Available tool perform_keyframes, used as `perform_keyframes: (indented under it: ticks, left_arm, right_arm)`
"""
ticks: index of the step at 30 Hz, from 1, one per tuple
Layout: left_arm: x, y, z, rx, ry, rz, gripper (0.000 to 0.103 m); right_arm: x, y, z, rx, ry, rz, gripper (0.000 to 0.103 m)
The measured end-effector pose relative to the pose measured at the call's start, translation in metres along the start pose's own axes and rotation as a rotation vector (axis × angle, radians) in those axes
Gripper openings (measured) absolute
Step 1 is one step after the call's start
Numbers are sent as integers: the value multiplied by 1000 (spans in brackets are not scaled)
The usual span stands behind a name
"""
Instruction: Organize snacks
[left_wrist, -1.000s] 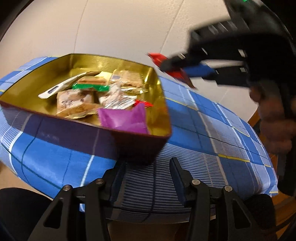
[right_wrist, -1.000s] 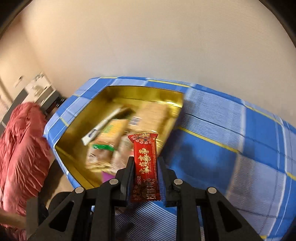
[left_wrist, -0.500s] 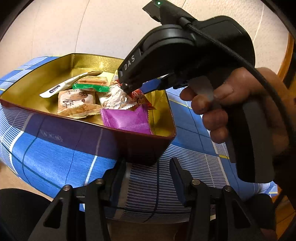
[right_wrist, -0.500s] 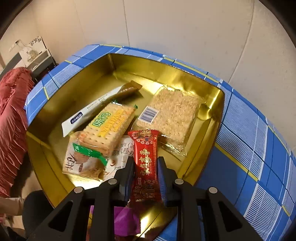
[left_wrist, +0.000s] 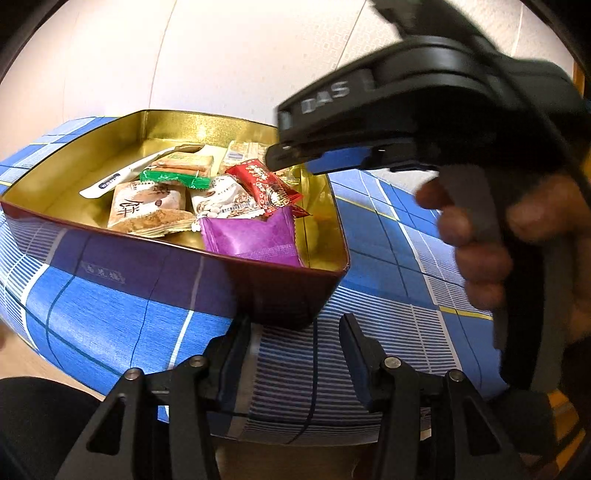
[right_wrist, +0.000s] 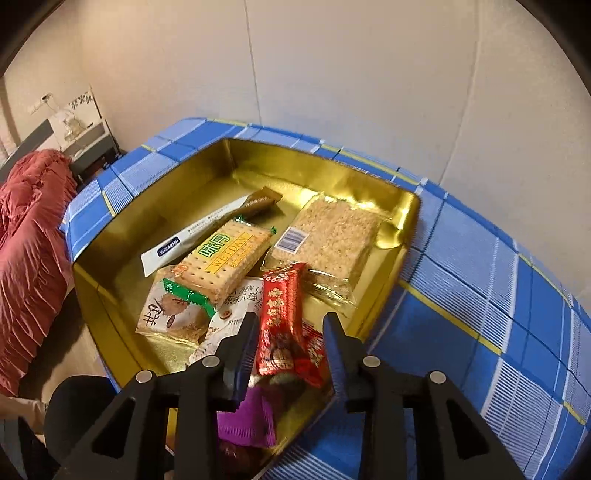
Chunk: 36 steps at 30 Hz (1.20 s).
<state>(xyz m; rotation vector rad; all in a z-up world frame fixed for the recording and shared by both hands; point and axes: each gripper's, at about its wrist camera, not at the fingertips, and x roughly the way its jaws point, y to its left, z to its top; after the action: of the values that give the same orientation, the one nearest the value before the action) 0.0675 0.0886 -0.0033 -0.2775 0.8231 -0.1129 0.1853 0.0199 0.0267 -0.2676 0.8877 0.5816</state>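
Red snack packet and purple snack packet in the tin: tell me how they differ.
The red snack packet carries gold printed characters; the purple snack packet looks plain. The red one is long and narrow, the purple one broader. The red one lies on top of other packets between the right gripper's open jaws; the purple one leans against the near wall. Both are inside the gold-lined tin.

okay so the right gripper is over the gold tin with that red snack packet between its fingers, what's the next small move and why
Probably lift the right gripper straight up and back from the tin. Its jaws have just been opening, and the red packet already lies on the other snacks inside, with gaps showing on both sides of it. The left gripper waits open in front of the tin, so nothing there needs to change.
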Motion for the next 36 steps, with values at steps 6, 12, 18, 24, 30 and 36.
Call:
perform_keyframes:
  ticks: [6,12,18,24,30,36]
  left_arm:
    - [0,-3,-1,16,-2,10,54]
    - [-1,-9,-2,44,-4,38,55]
    - [-14,-13,-4,64,-32,86,61]
    - [-39,-10,-7,74,-70,172,69]
    - [-60,5,4,42,-110,230,79]
    - [-68,16,14,29,-138,281,83]
  right_arm:
    - [-30,-9,-23,42,-89,-44,36]
    - [-51,-16,-53,98,-145,-136,36]
    - [-70,-24,-82,186,-190,-244,36]
    - [-81,-30,-106,282,-203,-327,39]
    - [-85,-14,-126,293,-206,-398,39]
    - [-90,-2,-132,307,-219,-397,39]
